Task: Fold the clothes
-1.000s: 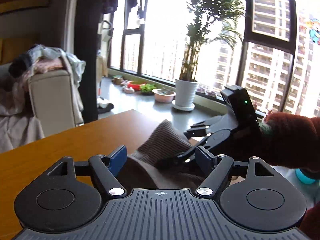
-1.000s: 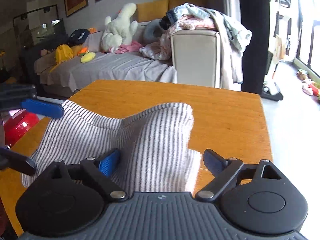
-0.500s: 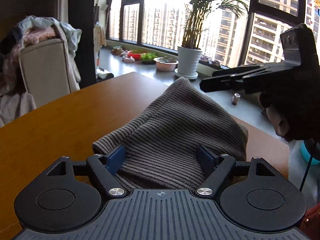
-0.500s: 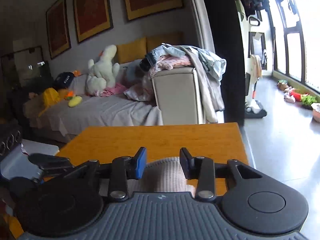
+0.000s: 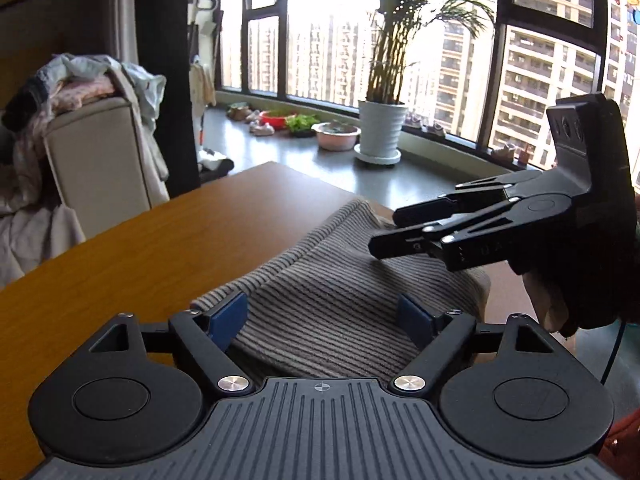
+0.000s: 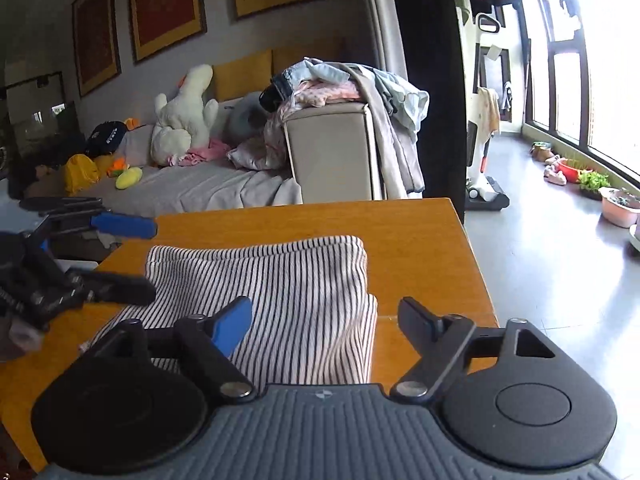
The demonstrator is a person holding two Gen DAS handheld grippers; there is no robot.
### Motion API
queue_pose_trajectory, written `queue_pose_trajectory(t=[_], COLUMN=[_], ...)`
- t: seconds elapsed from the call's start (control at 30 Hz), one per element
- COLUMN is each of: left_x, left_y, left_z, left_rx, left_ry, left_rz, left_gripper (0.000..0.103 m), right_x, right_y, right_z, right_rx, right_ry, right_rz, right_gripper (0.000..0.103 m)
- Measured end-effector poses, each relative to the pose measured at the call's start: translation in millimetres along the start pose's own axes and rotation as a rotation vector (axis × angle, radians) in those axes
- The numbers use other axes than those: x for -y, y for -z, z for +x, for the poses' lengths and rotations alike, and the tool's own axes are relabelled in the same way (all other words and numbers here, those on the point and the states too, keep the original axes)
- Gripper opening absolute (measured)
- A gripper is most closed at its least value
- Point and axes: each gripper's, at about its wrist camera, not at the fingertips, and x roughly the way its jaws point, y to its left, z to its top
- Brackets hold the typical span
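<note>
A potted palm [image 5: 380, 120] stood by the window in the upper middle of the left wrist view, and an armchair heaped with laundry [image 5: 96, 148] sat at the left edge. Nothing blocked the striped garment [image 5: 344, 292], folded at the lower centre on the wooden table [image 5: 140, 256]. The left gripper [image 5: 323, 316] pointed down over it, jaws wide and opening, cloth between them but not pinched. The right gripper [image 6: 324, 320] was wide and opening too, its blue pad [image 6: 232, 324] above the fabric. A sofa with a white plush toy [image 6: 184, 112] filled the room's upper left in the right wrist view.
</note>
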Motion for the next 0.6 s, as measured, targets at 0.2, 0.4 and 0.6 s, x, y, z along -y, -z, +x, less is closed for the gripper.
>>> queue_pose_trajectory(t=[0.2,0.4,0.6], left_x=[-33,-86,-100], left_y=[-9,18,40], left_z=[19,74,68], left_rx=[-0.002,-0.147,-0.160], left_ry=[0.040,0.120,0.168], left_rz=[-0.089,-0.425,-0.525], left_gripper=[0.097,0.098,0.098], right_x=[25,12,33], right_y=[49,62,21], right_z=[-18,30,65], right_rx=[-0.135,-0.228,-0.203], right_ry=[-0.196,-0.291,-0.215], right_rz=[0.468,0.590,0.416], right_gripper=[0.089,0.063,0.063])
